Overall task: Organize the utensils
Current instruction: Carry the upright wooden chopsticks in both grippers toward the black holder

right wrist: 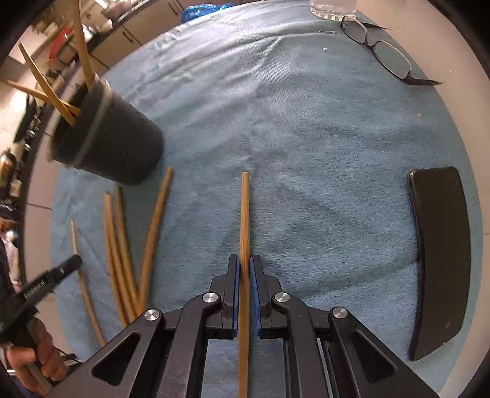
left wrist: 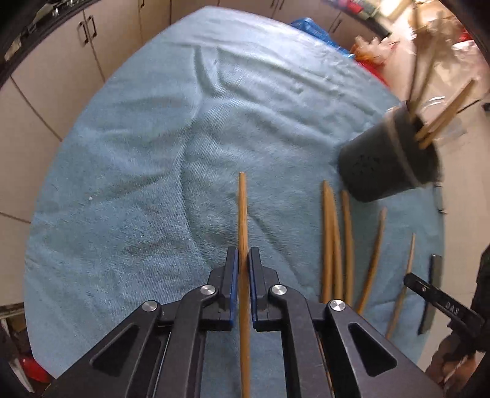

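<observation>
My left gripper (left wrist: 243,255) is shut on a wooden chopstick (left wrist: 242,214) that points forward above the blue towel (left wrist: 137,153). My right gripper (right wrist: 244,263) is shut on another wooden chopstick (right wrist: 245,214), also pointing forward. A dark perforated holder (left wrist: 389,159) with several chopsticks in it stands to the right in the left wrist view and to the left in the right wrist view (right wrist: 113,144). Several loose chopsticks (left wrist: 333,245) lie on the towel between the grippers, also seen in the right wrist view (right wrist: 122,254).
A black phone (right wrist: 441,257) lies on the towel at the right. Glasses (right wrist: 382,52) and a clear glass (right wrist: 333,9) sit at the far right edge. Cabinets (left wrist: 61,61) stand beyond the table. A blue bag (left wrist: 315,30) lies at the far edge.
</observation>
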